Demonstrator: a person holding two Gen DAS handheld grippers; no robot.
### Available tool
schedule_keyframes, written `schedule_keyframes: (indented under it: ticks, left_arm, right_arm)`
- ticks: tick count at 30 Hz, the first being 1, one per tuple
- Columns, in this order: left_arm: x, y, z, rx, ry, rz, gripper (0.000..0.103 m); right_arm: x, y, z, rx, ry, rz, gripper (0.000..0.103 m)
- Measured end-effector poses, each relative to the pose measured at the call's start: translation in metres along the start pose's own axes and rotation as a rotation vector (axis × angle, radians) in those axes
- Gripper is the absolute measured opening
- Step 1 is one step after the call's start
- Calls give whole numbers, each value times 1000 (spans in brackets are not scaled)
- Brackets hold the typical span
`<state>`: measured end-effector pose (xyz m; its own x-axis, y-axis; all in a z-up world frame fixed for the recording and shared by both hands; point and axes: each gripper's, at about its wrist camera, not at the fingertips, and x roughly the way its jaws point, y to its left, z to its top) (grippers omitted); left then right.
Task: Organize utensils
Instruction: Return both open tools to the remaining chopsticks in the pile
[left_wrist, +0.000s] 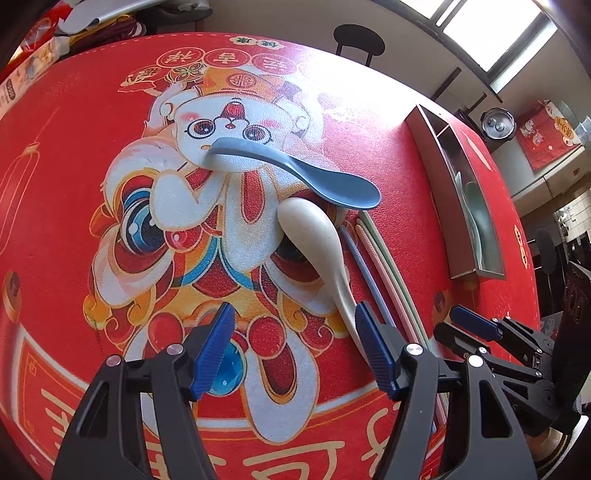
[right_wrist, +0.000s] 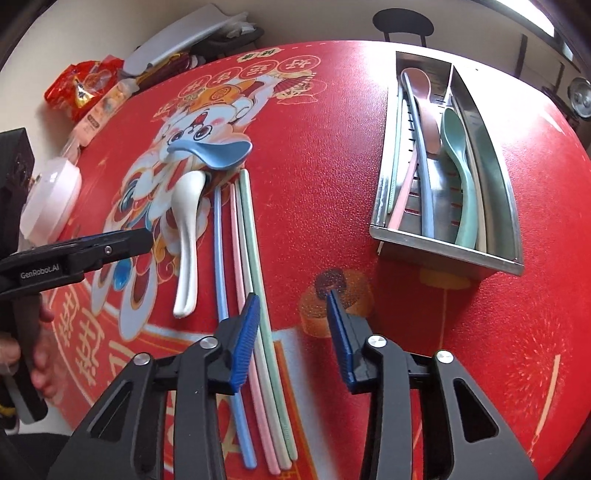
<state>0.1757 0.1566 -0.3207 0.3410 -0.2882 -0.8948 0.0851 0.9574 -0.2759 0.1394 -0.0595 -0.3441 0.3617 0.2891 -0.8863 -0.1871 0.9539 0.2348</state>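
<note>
A white spoon (left_wrist: 314, 236) (right_wrist: 188, 229) lies on the red mat, its bowl tucked under a blue paddle spoon (left_wrist: 314, 173) (right_wrist: 218, 151). Beside them lie several chopsticks (left_wrist: 373, 266) (right_wrist: 243, 258), blue, pink, cream and green. My left gripper (left_wrist: 295, 305) (right_wrist: 147, 236) hangs open over the white spoon's handle end, which sits just inside its right finger. My right gripper (right_wrist: 292, 295) (left_wrist: 454, 325) stands open low over the chopsticks; its left finger covers them and the green one shows just inside that pad. Nothing is pressed between either pair of pads.
A steel divided tray (right_wrist: 443, 254) (left_wrist: 439, 173) at the right holds spoons and chopsticks. Snack bags (right_wrist: 85, 88) and a white lidded container (right_wrist: 51, 199) sit at the table's left edge. A hand (right_wrist: 37, 350) grips the left tool. A dark chair (right_wrist: 402, 22) stands beyond the table.
</note>
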Motion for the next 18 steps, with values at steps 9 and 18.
schedule_keyframes:
  ticks: [9,18]
  left_arm:
    - [5,-8,-1,12,11,-10,66]
    - [9,-9,-1,6,20,-16,65]
  right_arm:
    - [7,8,-1,-52,22,-1,23]
    - [7,14,-1,-107,30,-10,23]
